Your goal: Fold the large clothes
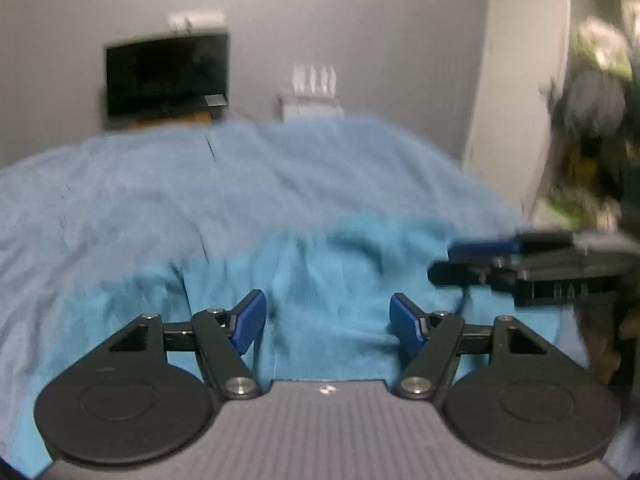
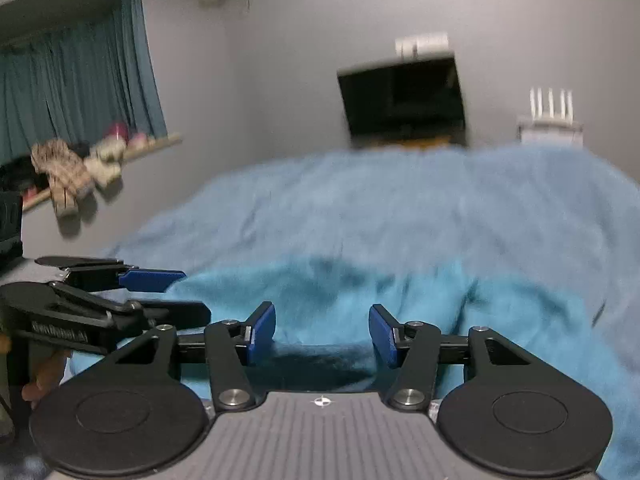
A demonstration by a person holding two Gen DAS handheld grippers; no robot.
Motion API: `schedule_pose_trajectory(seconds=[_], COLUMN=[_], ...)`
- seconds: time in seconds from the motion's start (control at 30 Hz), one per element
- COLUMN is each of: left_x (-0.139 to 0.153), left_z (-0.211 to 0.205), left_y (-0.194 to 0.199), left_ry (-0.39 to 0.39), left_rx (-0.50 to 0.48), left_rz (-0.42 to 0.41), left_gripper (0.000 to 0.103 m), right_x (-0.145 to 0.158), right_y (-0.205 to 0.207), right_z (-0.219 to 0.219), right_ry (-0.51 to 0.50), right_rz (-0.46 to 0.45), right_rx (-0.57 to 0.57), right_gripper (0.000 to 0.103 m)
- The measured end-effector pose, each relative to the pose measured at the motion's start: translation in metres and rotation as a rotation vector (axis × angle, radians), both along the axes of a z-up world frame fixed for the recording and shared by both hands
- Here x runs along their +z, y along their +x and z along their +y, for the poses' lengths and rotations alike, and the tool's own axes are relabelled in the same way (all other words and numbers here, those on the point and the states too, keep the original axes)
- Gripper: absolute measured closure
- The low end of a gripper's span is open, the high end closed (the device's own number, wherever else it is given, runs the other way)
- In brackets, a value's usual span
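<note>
**Both grippers released above the folded blue garment**

Left gripper (image 1: pixel 326 326): jaws apart, nothing between the blue pads, cloth visible through the gap. Right gripper (image 2: pixel 322 334): same, released and empty. The two sit side by side, each showing at the edge of the other's view.

Bright blue garment (image 1: pixel 332 280) lies near, directly below both tools, on a paler blue bed cover (image 1: pixel 240 176) reaching to the far wall. Frames blurred; garment edges and seams not readable.

Judgement: a fold looks laid down, next grasp pending. To do it well, pick matching corners on left and right, pinch only the garment layer, not the cover beneath, lift evenly, keep the edge taut.
</note>
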State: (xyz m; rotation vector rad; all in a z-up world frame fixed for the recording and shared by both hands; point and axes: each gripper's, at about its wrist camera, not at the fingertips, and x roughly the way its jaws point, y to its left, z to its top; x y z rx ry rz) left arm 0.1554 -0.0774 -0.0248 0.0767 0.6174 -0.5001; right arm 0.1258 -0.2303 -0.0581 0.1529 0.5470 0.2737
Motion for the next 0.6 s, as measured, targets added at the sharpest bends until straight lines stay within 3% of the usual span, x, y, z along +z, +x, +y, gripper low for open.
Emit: schedule_pose_trajectory(seconds=[0.17,0.27,0.33,0.43,0.6], left_x=[-0.057,-0.088,-0.099,-0.098,-0.054], left_z=[-0.011,-0.009,-0.011,-0.013,0.007], left_y=[-0.001,0.015,0.019,0.013,-0.015], left_ry=[0.138,0.124,0.128,0.132,0.061], left_rx=[-0.079,-0.070,-0.062,-0.068,-0.120], left_rz=[0.190,0.258,0.252,0.231,0.151], left_gripper=[0.036,0.030,0.022,0.021,0.020], right_x=[-0.042,-0.070,-0.084,-0.089,-0.068], right_y=[-0.019,-0.022,-0.018,-0.010,-0.014], right_z=[0.013,0.023,0.030,0.028,0.008], right_ry=[-0.134,-0.196,-0.240,-0.219,-0.080], right_rz=[0.144,0.198,0.194,0.193,0.120], right_rx=[0.082,0.084,0.085,0.087,0.044], right_gripper=[0.056,0.056,0.056,0.056,0.054])
